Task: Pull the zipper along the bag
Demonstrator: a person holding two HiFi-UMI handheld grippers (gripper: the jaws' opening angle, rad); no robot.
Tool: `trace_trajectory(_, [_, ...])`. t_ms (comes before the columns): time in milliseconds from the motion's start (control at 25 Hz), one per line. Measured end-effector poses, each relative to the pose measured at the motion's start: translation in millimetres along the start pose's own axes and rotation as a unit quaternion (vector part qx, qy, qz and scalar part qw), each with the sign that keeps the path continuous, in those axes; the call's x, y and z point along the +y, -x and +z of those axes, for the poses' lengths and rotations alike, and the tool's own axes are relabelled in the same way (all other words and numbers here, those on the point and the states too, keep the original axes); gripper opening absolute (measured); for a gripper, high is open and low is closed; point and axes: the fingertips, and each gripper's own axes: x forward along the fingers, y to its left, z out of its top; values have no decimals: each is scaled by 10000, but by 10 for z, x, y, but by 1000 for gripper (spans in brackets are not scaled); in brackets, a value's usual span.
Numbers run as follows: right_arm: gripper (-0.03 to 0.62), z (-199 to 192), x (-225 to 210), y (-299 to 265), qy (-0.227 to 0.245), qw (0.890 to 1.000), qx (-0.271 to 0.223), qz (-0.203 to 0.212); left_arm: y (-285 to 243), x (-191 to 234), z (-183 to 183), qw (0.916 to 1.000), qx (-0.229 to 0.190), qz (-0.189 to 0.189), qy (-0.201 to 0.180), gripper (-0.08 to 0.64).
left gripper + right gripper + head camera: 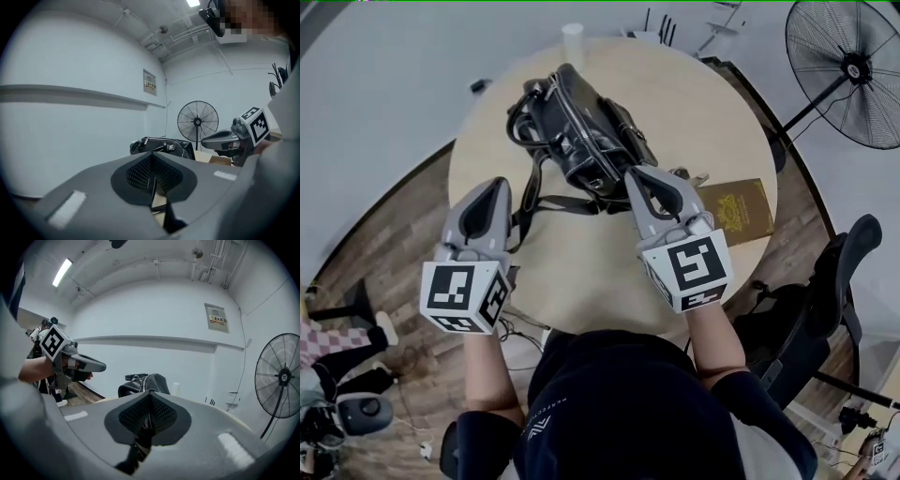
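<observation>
Shirt (619,403) fills the bottom edge. Beyond it, the bag (581,131) lies on the table (581,272), with the right gripper (636,176) at its near end and the left gripper (495,184) apart. Left gripper view: jaws closed, empty. Right gripper view: jaws pinch the zip pull (146,426).

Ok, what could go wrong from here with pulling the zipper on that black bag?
1. The left tongs are shut and off the black leather handbag, so nothing braces it; a pull may drag it across the round wooden table.
2. The right tongs seem shut on only a thin metal zipper pull, which may slip free.
</observation>
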Motion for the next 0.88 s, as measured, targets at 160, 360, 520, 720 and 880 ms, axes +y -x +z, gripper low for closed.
trace_trajectory(160, [2, -11, -31, 36, -107, 9999, -28, -28, 100, 2, -157, 9995, 101, 98, 267, 18])
trace_trajectory(360, [2, -36, -58, 61, -256, 9997, -36, 10, 182, 52, -286, 9985, 221, 218, 451, 18])
trace_trajectory(520, [2, -34, -73, 72, -329, 9994, -61, 34, 195, 36, -349, 9982, 317, 202, 457, 18])
trace_trajectory(720, [2, -45, -58, 65, -447, 9989, -74, 129, 179, 0, -342, 9985, 336, 136, 409, 18])
trace_trajectory(880, [2, -41, -53, 62, -443, 9988, -64, 178, 198, 3, -327, 9985, 347, 138, 410, 18])
